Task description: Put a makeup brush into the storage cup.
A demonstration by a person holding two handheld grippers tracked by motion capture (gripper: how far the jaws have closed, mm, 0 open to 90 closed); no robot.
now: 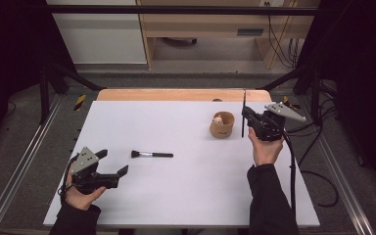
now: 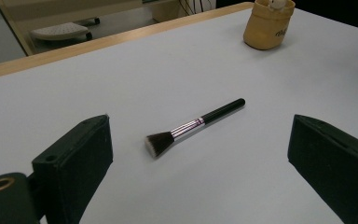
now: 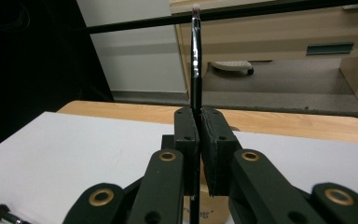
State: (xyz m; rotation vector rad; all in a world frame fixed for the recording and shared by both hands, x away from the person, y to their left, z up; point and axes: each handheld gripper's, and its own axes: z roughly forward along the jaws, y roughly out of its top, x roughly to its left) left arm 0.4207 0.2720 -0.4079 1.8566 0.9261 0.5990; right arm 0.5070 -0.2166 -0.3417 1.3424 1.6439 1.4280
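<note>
A black-handled makeup brush (image 1: 152, 154) (image 2: 193, 126) with a silver ferrule lies flat on the white table, bristles to the left. My left gripper (image 1: 113, 162) (image 2: 200, 172) sits near the table's front left corner, open, its jaws wide apart and the brush a short way beyond them. My right gripper (image 1: 245, 117) (image 3: 199, 140) is raised just right of a tan cup (image 1: 222, 125) (image 2: 266, 25) and is shut on a thin black brush (image 1: 244, 113) (image 3: 196, 60) held upright, tip up. The cup holds something pale.
The white table top (image 1: 191, 196) rests on a wooden surface whose edge (image 1: 176, 94) shows at the back. Black frame bars and cables stand at the right side (image 1: 318, 127). A wooden desk (image 1: 210, 24) stands behind on the floor.
</note>
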